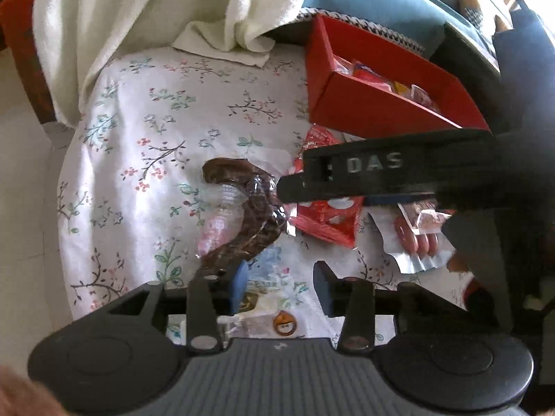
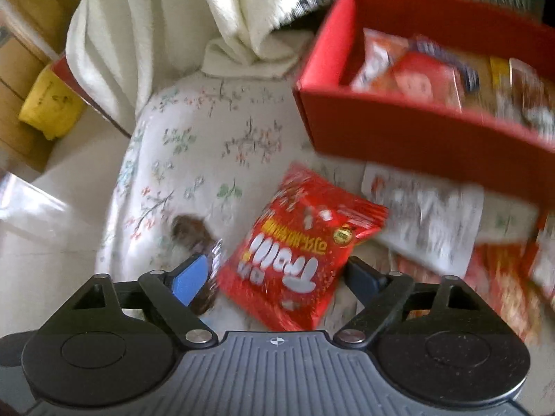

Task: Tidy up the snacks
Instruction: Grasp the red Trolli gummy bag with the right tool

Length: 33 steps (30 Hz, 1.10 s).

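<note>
Right tool straddles glossy red Trolli packet — seemingly not gripping.

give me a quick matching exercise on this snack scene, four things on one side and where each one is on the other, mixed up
Things:
1. red box
2. red Trolli bag
3. brown snack pack
4. white towel

Places:
a. between the open fingers of the right hand-held gripper
b. draped at the back, above the floral cloth
c. at the back right, with several snack packs inside
d. lying on the floral cloth, just left of the red bag

Pairs: 1-c, 2-a, 3-d, 4-b
</note>
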{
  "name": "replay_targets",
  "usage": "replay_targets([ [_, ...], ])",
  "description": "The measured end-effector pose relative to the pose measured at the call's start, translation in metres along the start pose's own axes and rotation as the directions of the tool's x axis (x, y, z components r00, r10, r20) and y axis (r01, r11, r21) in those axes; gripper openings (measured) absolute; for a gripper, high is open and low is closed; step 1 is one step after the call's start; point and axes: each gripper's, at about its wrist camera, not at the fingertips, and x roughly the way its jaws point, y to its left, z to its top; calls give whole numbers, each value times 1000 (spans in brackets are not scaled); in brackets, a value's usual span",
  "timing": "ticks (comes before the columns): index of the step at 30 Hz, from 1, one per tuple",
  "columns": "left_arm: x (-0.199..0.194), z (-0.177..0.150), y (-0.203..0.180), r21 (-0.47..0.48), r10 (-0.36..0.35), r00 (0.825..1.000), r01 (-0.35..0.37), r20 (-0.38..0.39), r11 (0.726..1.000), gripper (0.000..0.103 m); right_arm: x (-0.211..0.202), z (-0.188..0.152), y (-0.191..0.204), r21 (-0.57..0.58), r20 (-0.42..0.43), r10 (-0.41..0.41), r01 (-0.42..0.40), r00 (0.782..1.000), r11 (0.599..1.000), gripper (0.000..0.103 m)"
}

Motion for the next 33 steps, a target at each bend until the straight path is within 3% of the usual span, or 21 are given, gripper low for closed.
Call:
replay_targets([
  [1,-1,0,1,-4,6,1000,-6,-1,1000,38,2,2,0,-15,13,-23,24,1000,1000,80],
  [3,-3,0,3,-11,9,1000,-9,5,1000,40,4,4,3,-75,41,-75,78,996,994,60],
  [4,-4,1,4,-19,5,1000,-5,6,1000,41,3,4,4,-90,50,-77,81,996,993,56],
  [6,-7,3,7,-41,-13,1000,13,6,999,41,-3,7,-3,-57,38,-10,12,999,998,32],
  [8,-9,5,11,-69,-35,999,36,15,997,45,-9,9,-11,-47,38,24,-22,999,999,20],
  [12,-3,13,23,-171,-44,999,48,22,984,51,-13,10,-25,-23,48,23,-22,999,999,20],
  [16,-4,17,37,-287,-120,992,126,37,950,51,-7,10,-38,100,20,128,-129,992,987,40],
  [19,-11,16,43,-318,-139,987,158,83,935,52,-3,9,-34,110,-3,145,-143,989,984,63],
  [20,-13,16,45,-333,-148,985,170,90,927,52,-2,10,-30,99,-12,130,-128,992,987,77],
  [22,-18,14,51,-363,-140,984,171,112,916,52,-1,12,-19,56,3,97,-97,995,994,80],
  [24,-23,14,52,-365,-84,990,122,116,923,52,-1,15,-7,-1,11,61,-61,998,998,88],
  [26,-24,12,55,-374,-40,993,78,107,924,54,2,17,1,-7,18,21,-21,1000,1000,90],
  [30,-14,7,64,-413,-27,999,43,45,910,54,21,17,21,15,-14,-35,36,999,999,100],
  [33,-15,5,73,-437,-38,998,51,40,898,54,32,10,40,-56,40,-133,136,990,989,97],
])
